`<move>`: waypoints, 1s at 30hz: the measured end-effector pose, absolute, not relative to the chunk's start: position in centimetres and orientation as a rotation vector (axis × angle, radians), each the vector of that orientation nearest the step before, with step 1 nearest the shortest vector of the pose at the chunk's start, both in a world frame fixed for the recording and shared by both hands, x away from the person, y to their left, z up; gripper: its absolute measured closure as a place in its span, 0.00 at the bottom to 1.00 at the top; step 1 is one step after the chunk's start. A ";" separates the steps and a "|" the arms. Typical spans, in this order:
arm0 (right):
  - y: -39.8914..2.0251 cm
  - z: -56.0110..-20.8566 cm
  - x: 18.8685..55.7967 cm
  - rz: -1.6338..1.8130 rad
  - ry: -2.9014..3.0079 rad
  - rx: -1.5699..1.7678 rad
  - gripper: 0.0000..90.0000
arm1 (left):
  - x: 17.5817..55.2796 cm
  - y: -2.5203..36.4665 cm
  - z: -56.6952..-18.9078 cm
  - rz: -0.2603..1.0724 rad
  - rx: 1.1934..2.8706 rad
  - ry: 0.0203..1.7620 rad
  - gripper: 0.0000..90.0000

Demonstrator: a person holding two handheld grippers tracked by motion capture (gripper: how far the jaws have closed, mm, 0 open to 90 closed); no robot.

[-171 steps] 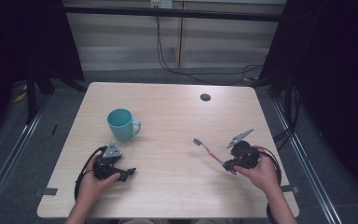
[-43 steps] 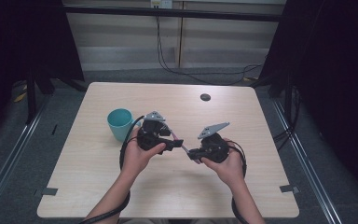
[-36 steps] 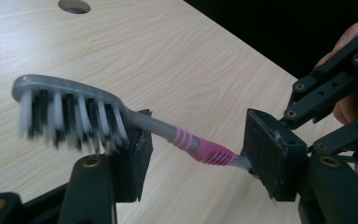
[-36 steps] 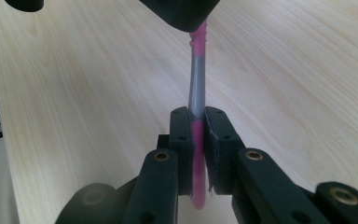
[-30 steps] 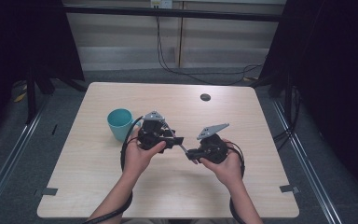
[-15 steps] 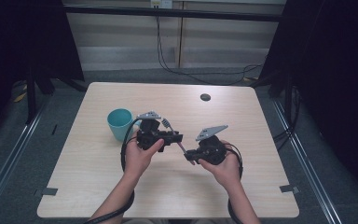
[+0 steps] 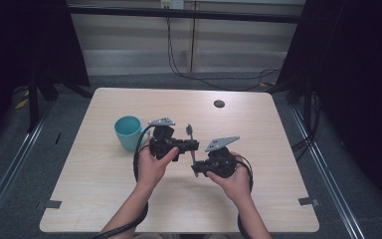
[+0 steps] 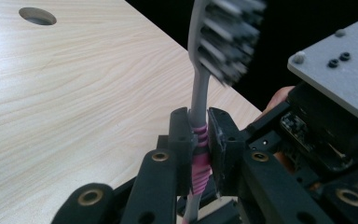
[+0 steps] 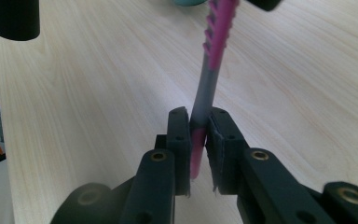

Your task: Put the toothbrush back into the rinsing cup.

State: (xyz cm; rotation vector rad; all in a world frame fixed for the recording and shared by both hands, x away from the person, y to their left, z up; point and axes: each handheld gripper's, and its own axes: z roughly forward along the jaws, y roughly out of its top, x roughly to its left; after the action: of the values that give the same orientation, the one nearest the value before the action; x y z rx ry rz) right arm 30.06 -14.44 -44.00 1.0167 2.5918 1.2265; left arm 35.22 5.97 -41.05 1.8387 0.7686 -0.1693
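Left tool: jaws have just closed on the toothbrush, clamping its pink ribbed grip (bristle head above the jaws).
Right tool: clenched on the toothbrush's lower handle end.
Toothbrush: held between both tools, above the tabletop.
Teal cup: just beyond the left tool.

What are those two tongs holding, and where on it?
Both grip one toothbrush: left tongs on its pink ribbed grip below the bristles, right tongs near the handle's end.
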 end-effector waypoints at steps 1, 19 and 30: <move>-14.3 -44.0 30.1 1.225 2.593 1.013 0.88 | 35.2 5.9 -41.1 -0.168 1.839 0.769 0.90; -13.3 -43.7 29.9 1.264 2.609 0.965 0.82 | 35.4 5.7 -41.0 -0.169 1.821 0.778 0.90; -14.3 -43.5 30.0 1.288 2.562 1.007 0.52 | 35.6 6.4 -40.8 -0.163 1.824 0.797 0.90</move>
State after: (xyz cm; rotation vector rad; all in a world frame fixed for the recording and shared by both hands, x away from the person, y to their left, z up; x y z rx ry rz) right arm 30.04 -14.29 -43.53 1.0071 2.5615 1.2877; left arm 35.60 6.39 -40.82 1.8243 0.7968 -0.1626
